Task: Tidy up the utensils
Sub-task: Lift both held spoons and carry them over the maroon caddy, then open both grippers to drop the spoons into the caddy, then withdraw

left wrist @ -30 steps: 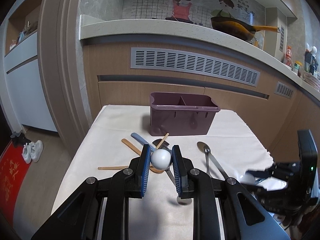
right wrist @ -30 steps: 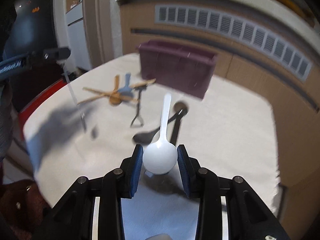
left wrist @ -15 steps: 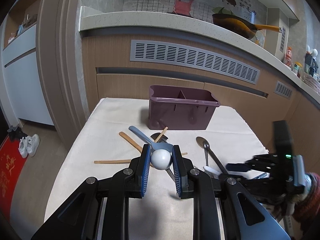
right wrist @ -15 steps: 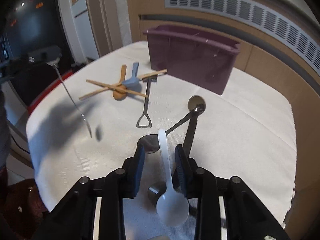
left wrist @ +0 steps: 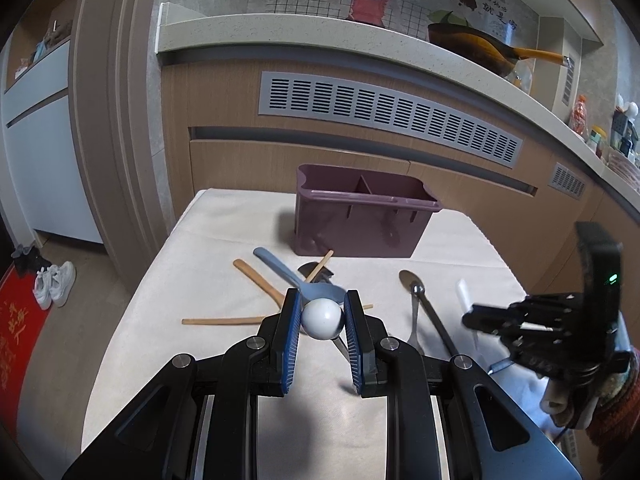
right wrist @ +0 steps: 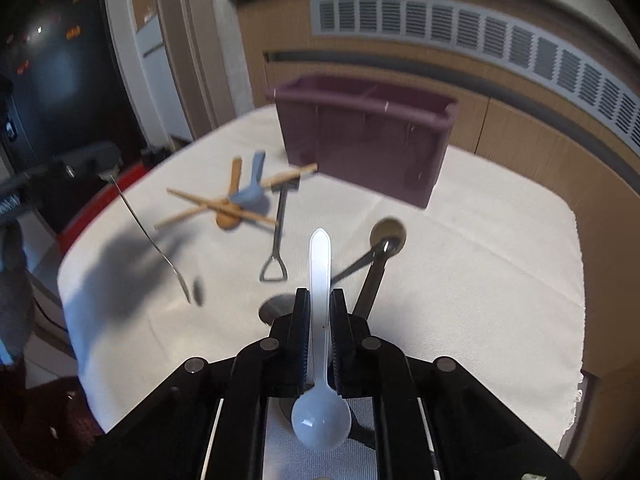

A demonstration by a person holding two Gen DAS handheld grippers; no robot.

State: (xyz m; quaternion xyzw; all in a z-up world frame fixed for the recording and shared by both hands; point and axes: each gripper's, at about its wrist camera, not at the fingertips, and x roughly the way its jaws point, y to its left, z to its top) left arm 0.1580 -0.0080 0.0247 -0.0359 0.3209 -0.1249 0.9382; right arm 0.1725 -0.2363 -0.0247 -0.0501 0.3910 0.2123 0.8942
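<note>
My left gripper (left wrist: 320,314) is shut on a metal spoon with a white round head (left wrist: 321,319); its thin handle (right wrist: 154,242) hangs down over the table's left part in the right wrist view. My right gripper (right wrist: 319,306) is shut on the handle of a white plastic spoon (right wrist: 320,272), bowl (right wrist: 321,424) toward the camera; it also shows at the right of the left wrist view (left wrist: 466,296). A purple divided utensil box (left wrist: 362,216) stands at the table's far side (right wrist: 366,140).
On the white tablecloth (left wrist: 208,280) lie a blue spoon (left wrist: 296,278), a wooden spoon (left wrist: 260,282), chopsticks (left wrist: 224,321), a steel spoon (left wrist: 414,300) and dark-handled utensils (right wrist: 278,224). Kitchen cabinets stand behind. Shoes (left wrist: 54,288) lie on the floor at left.
The right gripper has closed further on the white spoon's handle and slid forward along it, bowl now behind the fingers. The left gripper drew back slightly, still holding its spoon.
</note>
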